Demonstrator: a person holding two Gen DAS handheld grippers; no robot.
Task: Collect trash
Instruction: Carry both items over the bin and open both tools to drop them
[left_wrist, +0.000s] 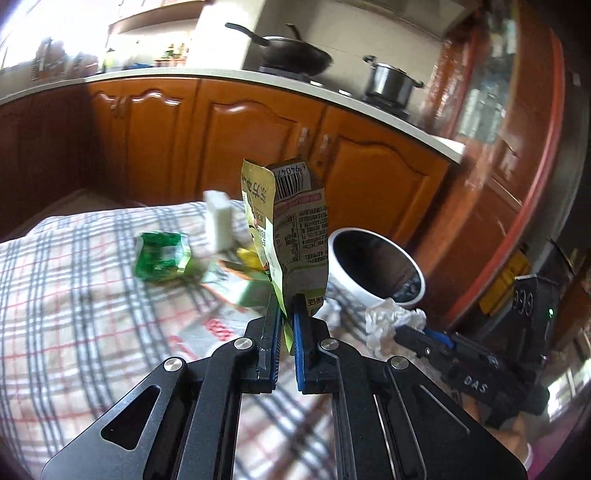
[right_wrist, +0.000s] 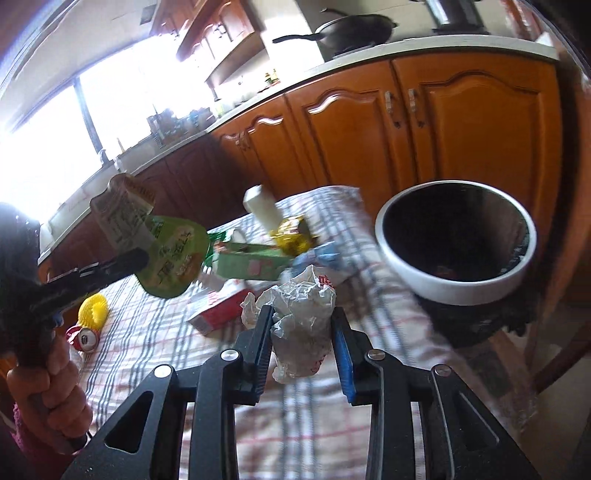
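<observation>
My left gripper (left_wrist: 286, 308) is shut on the lower edge of a green and yellow snack wrapper (left_wrist: 295, 229) with a barcode, held upright above the table. From the right wrist view the same left gripper (right_wrist: 125, 262) carries the wrapper (right_wrist: 170, 254) at the left. My right gripper (right_wrist: 301, 314) is shut on a crumpled white paper (right_wrist: 303, 306), which also shows in the left wrist view as the paper (left_wrist: 391, 319) in the right gripper (left_wrist: 415, 332). A white-rimmed bin (left_wrist: 351, 286) with a dark inside (right_wrist: 443, 291) stands at the table's right edge, just beyond both grippers.
On the checked tablecloth (right_wrist: 155, 325) lie a green box (right_wrist: 251, 264), a red and white carton (right_wrist: 218, 306), a yellow packet (right_wrist: 291, 236), a white bottle (right_wrist: 262, 210), a yellow ring (right_wrist: 94, 308), a red can (right_wrist: 83, 338) and a crumpled green packet (left_wrist: 162, 258). Wooden cabinets (left_wrist: 240, 147) stand behind.
</observation>
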